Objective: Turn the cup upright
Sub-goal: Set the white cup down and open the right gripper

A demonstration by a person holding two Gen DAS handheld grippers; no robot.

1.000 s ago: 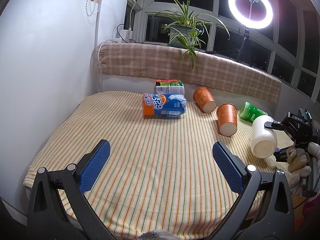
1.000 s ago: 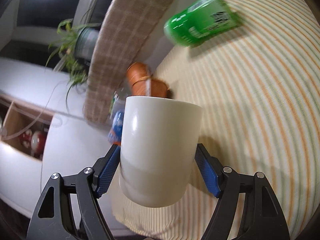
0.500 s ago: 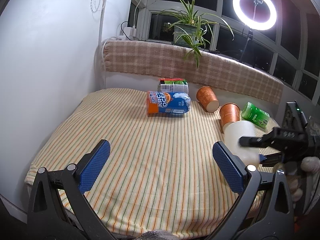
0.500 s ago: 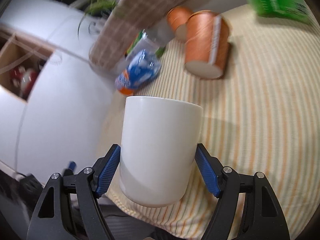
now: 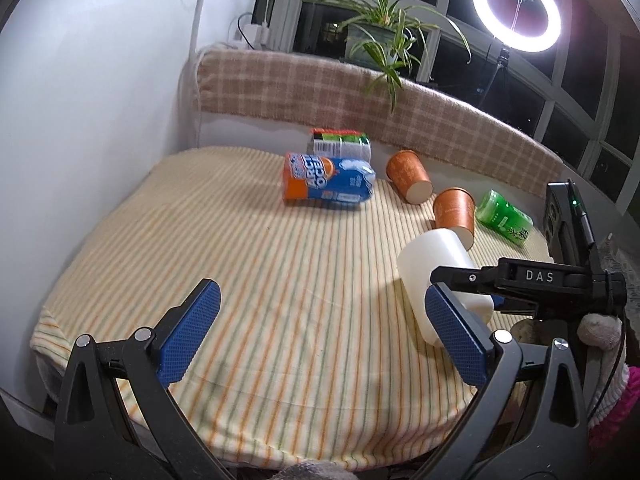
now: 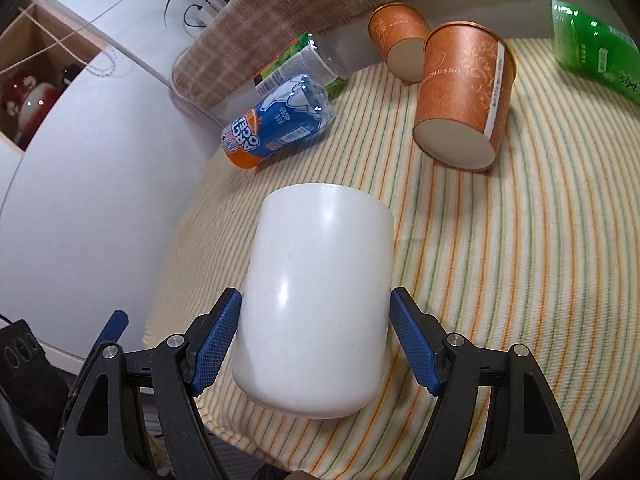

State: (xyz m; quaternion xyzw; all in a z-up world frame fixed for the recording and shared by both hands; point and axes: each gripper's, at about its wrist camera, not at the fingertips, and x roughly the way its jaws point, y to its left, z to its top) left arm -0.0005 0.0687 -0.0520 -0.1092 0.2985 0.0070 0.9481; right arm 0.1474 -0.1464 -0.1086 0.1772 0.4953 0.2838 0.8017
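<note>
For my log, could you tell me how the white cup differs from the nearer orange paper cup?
The white cup is plain and glossy, clamped by the right gripper; the orange paper cup is patterned and lies free on its side on the striped cloth. Neither stands upright.

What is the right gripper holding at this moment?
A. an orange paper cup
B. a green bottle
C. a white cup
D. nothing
C: the right gripper has its blue pads pressed on both sides of the white cup, which is tilted above the striped cloth.
</note>
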